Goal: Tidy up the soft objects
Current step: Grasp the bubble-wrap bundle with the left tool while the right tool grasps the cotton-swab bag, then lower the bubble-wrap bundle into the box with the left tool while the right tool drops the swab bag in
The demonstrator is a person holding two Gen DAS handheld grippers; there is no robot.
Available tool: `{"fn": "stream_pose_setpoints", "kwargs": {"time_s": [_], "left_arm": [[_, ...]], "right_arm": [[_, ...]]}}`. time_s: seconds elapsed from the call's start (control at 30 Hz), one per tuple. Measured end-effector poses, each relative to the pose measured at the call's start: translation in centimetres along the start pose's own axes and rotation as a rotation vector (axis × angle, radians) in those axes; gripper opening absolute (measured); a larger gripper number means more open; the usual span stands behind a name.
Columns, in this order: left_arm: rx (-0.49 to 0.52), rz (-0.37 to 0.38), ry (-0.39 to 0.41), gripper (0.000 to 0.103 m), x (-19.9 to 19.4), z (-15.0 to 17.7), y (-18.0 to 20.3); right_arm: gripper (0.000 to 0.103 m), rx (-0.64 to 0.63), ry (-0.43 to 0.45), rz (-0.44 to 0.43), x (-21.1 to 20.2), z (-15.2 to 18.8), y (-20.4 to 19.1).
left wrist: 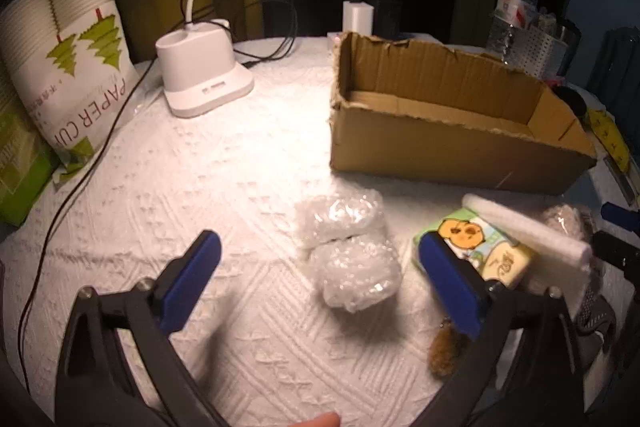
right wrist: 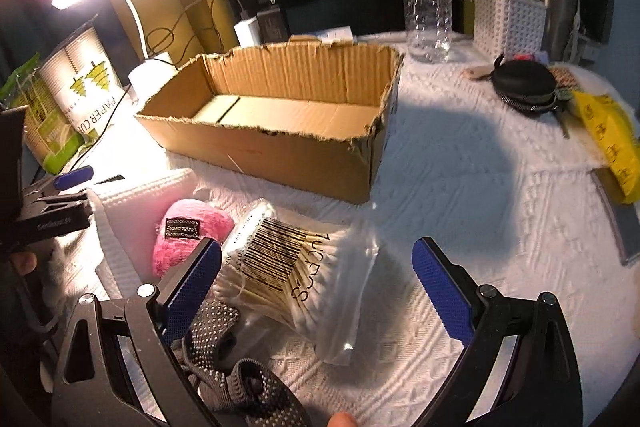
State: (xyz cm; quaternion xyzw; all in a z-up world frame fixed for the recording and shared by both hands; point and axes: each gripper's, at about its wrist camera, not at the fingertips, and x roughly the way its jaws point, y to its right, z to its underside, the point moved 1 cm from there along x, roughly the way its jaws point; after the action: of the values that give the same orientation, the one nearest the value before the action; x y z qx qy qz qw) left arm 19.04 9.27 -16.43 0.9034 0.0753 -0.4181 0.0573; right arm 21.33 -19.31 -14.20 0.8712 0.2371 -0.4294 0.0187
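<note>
- Right gripper (right wrist: 318, 277) sits nearest, jaws spread wide, clamping nothing; left gripper (left wrist: 320, 275) likewise open and empty.
- Cardboard box (right wrist: 280, 151) beyond both, open-topped.
- "PAPER CUP" bag (left wrist: 68, 67) far left of the left gripper.
- Cotton swab bag (right wrist: 296, 267) with a barcode between the right fingers, untouched.
- Bubble wrap bundles (left wrist: 348, 251) between the left fingers.
- Cartoon tissue pack (left wrist: 480, 247) behind the left gripper's right finger.
</note>
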Motion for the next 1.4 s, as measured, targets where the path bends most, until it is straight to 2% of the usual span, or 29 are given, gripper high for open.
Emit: {"fn": "stream_pose_setpoints", "kwargs": {"time_s": [0.1,0.23,0.3,0.4,0.7,1.0,1.17,1.4], "left_arm": [[-0.01,0.025,-0.041,0.085,1.6,0.2,-0.2],[0.011,0.035,-0.058,0.069,2.3,0.1,0.0],[0.018,0.03,-0.055,0.054,2.4,-0.1,-0.1],[0.014,0.047,-0.053,0.044,2.0,-0.2,-0.3],[0.026,0.06,0.021,0.043,-2.1,-1.0,-0.3],[0.087,0.09,0.157,0.043,-6.8,-5.1,1.4],[0.113,0.112,0.208,0.043,-6.9,-7.5,2.7],[0.183,0.148,0.231,0.043,-3.8,-9.7,4.5]], "right_arm": [[0.098,0.012,-0.025,-0.029,0.8,0.0,-0.2],[0.096,0.028,-0.057,-0.066,2.0,0.2,-0.4],[0.08,0.035,-0.066,-0.099,2.3,0.2,-0.5],[0.074,0.019,-0.059,-0.092,2.2,0.1,-1.0],[0.071,-0.025,-0.02,-0.071,-0.1,-0.4,-1.5],[0.071,-0.036,0.1,-0.083,-4.1,-2.8,-1.2],[0.071,-0.05,0.144,-0.093,-4.9,-4.5,-0.9],[0.071,-0.066,0.179,-0.101,-3.9,-7.0,-0.4]]}}
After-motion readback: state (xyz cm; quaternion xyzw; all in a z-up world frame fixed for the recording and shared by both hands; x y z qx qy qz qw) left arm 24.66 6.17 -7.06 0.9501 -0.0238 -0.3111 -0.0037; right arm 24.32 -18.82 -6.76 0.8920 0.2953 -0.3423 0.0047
